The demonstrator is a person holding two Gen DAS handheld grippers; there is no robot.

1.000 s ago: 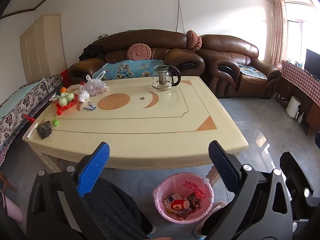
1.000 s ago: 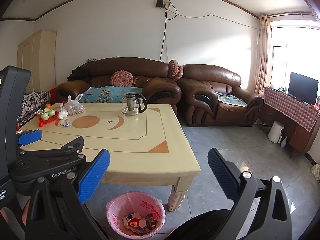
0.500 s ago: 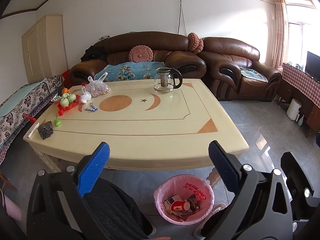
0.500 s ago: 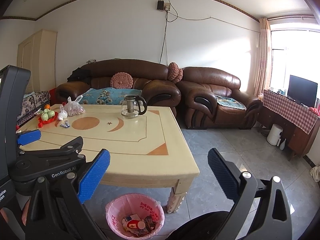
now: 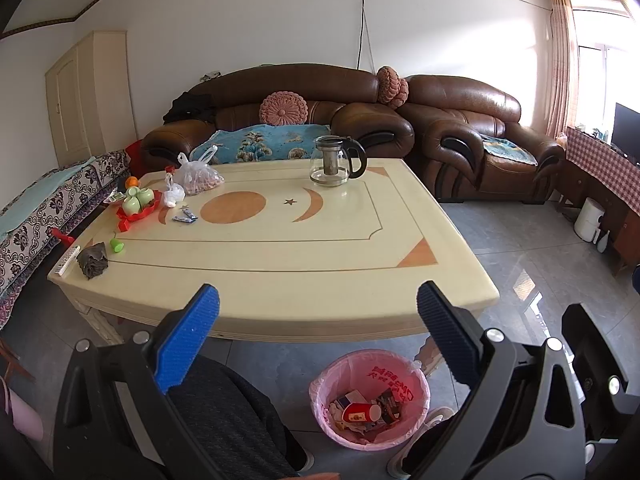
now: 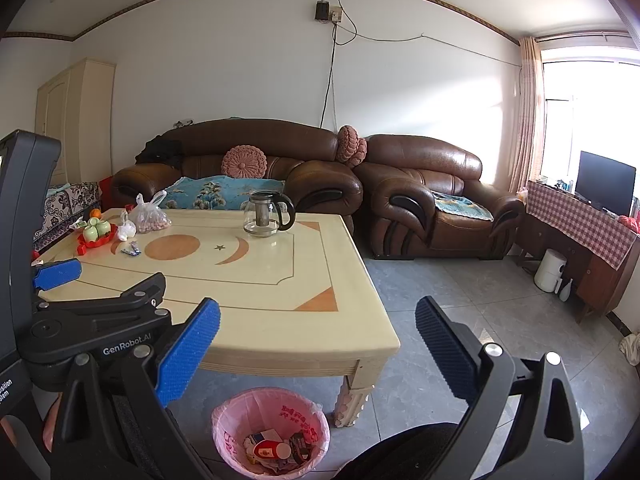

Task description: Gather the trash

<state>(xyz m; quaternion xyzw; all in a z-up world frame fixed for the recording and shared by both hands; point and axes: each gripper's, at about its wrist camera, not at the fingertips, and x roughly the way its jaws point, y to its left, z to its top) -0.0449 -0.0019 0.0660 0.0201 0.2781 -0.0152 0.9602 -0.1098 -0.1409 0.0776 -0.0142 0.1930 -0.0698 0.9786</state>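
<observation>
Left gripper (image 5: 318, 320) and right gripper (image 6: 318, 332) both hang with jaws spread wide, holding nothing, short of the near edge of the cream table (image 5: 280, 248). The pink-lined trash bin (image 5: 370, 396) stands on the floor beside the table leg at 6 o'clock, containing wrappers and a red cup. Small wrappers (image 5: 185, 216) lie on the table at 10 o'clock, near a red tray (image 5: 138, 210); a glass teapot (image 5: 334, 162) sits at 12 o'clock.

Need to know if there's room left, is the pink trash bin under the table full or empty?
Partly filled: the pink trash bin holds a red-and-white cup and wrappers low inside, below its rim.
</observation>
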